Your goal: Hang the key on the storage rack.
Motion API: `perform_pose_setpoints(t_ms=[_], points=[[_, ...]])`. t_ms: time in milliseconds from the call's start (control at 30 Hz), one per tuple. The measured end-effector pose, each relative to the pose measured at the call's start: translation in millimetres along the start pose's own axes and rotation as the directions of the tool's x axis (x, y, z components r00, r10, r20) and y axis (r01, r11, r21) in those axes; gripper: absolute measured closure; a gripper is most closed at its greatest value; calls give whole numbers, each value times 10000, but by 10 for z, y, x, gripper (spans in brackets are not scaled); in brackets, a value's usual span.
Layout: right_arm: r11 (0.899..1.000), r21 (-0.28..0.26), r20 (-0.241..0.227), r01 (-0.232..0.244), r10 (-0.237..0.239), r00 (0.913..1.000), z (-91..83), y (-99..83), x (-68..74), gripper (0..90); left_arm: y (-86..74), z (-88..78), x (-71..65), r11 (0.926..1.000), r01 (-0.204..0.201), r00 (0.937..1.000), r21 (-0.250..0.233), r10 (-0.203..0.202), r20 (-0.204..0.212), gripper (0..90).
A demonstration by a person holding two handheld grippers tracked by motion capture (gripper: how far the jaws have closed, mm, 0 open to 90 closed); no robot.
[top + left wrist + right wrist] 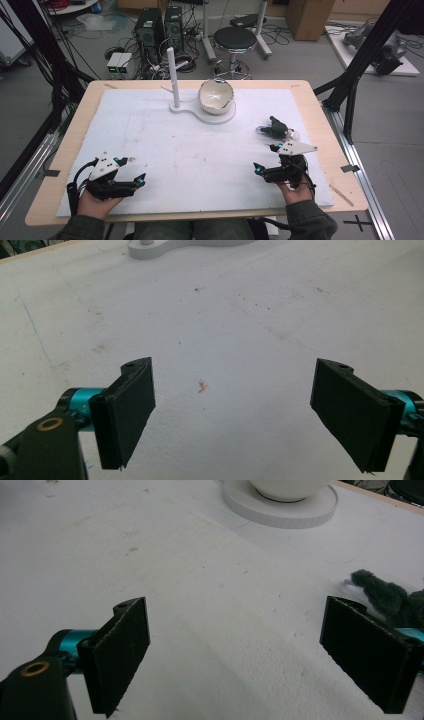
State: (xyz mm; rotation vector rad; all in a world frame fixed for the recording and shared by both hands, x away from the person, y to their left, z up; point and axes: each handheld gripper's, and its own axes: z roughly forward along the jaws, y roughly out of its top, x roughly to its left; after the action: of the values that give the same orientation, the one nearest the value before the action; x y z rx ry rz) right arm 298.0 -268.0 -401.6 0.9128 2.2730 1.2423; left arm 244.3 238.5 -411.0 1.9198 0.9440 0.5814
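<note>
A wooden table carried a white foam sheet that covered most of its top. Toward the far edge of the sheet stood a white stand, used here as the landmark: a flat base with a round pad at one end and an upright white post at the other. A white bowl sat on the round pad, just beside the post.

Well nearer the person than the stand, at the left of the sheet, the left gripper was held low over the foam in a hand. Its jaws were spread wide with nothing between them; in the left gripper view bare foam with a small orange speck lay between the black pads.

On the right, also well nearer than the stand, the right gripper rested in the other hand, its jaws likewise released and empty, as the right gripper view showed. A small dark green fuzzy object lay on the foam between the stand and this gripper, close beside the gripper's right jaw in the right gripper view.
</note>
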Motion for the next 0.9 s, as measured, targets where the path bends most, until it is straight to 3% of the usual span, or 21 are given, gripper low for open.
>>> perform_pose_setpoints(t_ms=[433,900], points=[[10000,34,26,53,-53,10000,2,5,-15,115,-5,0,2,10000,27,10000,-63,-27,-8,183],[9997,64,289,-220,218,9993,-60,67,-181,115,-8,13,17,9999,128,9999,-109,-129,-80,183]])
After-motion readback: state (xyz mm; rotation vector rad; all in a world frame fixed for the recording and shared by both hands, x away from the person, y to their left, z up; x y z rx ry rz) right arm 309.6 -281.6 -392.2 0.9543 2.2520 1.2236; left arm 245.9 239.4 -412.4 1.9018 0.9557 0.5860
